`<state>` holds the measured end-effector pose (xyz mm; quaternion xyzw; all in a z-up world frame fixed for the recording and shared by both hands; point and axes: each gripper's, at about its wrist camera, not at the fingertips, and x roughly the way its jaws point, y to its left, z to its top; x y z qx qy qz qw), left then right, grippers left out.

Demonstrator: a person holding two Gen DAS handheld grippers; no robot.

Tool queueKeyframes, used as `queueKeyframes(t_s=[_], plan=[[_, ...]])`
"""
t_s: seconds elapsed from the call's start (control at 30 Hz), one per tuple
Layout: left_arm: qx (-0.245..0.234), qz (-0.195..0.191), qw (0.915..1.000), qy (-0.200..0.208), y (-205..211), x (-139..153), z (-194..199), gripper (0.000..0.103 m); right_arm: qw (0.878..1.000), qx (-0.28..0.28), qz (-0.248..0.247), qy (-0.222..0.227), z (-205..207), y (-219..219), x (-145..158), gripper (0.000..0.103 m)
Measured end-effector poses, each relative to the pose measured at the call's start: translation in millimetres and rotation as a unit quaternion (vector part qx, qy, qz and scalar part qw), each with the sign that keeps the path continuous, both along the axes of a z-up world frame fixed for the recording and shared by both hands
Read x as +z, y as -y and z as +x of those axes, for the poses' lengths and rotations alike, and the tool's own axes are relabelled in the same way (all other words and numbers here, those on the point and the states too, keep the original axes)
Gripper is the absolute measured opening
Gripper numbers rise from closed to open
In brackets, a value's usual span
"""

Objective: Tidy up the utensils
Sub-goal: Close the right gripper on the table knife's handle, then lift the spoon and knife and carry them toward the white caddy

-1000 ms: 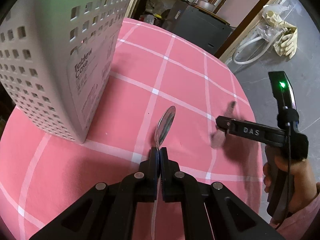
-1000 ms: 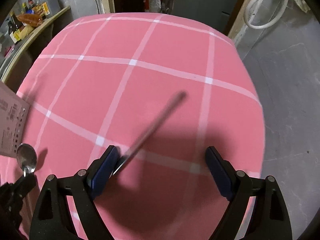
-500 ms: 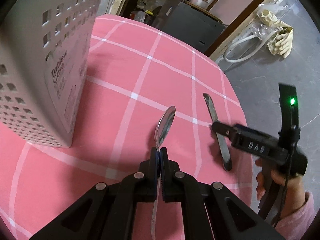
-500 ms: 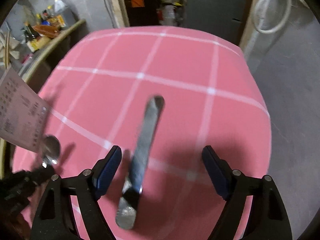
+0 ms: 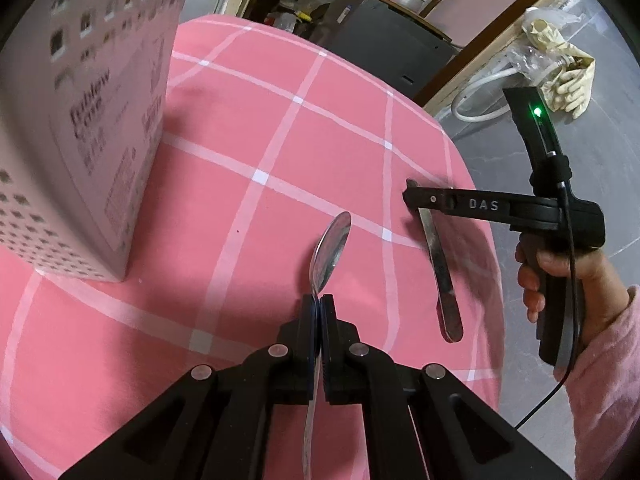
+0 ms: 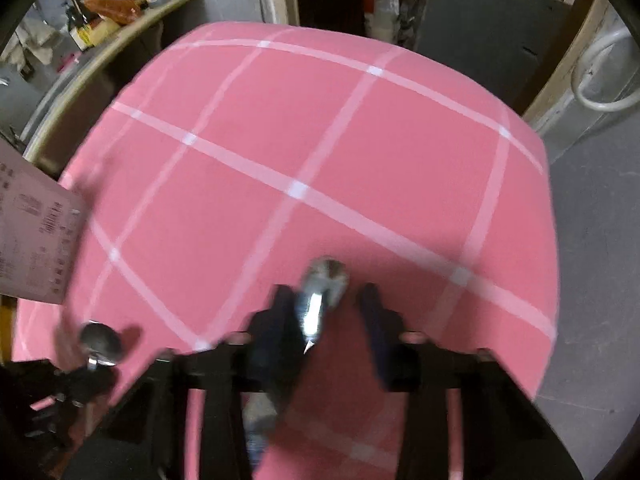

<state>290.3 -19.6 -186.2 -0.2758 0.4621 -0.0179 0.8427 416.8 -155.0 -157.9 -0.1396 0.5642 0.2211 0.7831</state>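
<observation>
- Your left gripper (image 5: 319, 312) is clamped tight on the neck of a spoon (image 5: 330, 250); the bowl sticks out ahead of the fingertips and the handle runs back between the fingers, all of it above the pink checked tablecloth (image 5: 248, 128)
- Ahead and to the left of that gripper stands the white perforated basket (image 5: 80, 120), upright on the cloth and well apart from the spoon
- Your right gripper (image 6: 326, 300) has just been closing its jaws, with the flat metal utensil (image 5: 440, 276) between them; its end sits against the left finger, a gap shows on the right side, and the picture is too blurred to say whether the pads press it
- From the left wrist view the utensil lies on the cloth to the right of the spoon, with the right gripper's tip over its far end and your right hand (image 5: 560, 276) on the grip, pink sleeve behind it
- Beyond the table edge, past the right gripper: grey floor, a white hose (image 5: 480, 92), and pale rubber gloves (image 5: 564, 64)
- Far ahead of both grippers: a dark cabinet (image 5: 384, 36) and, off to the left in the right wrist view, a shelf with bottles (image 6: 100, 4)
</observation>
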Motion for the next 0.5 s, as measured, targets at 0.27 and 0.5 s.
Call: queueKeyframes(t_s=[0.27,0.5], plan=[[-0.009,-0.001,0.9999,0.005,2.2,5.5,-4.7,0.003,0.997,-0.017,0.076,-0.021,-44.0,26.3,5.5,0.016],[-0.017,-0.017,0.9997,0.005,-2.8,8.9,-18.7,0.003,0.995,-0.018,0.098,-0.023,-99.0,50.6,11.7,0.016]])
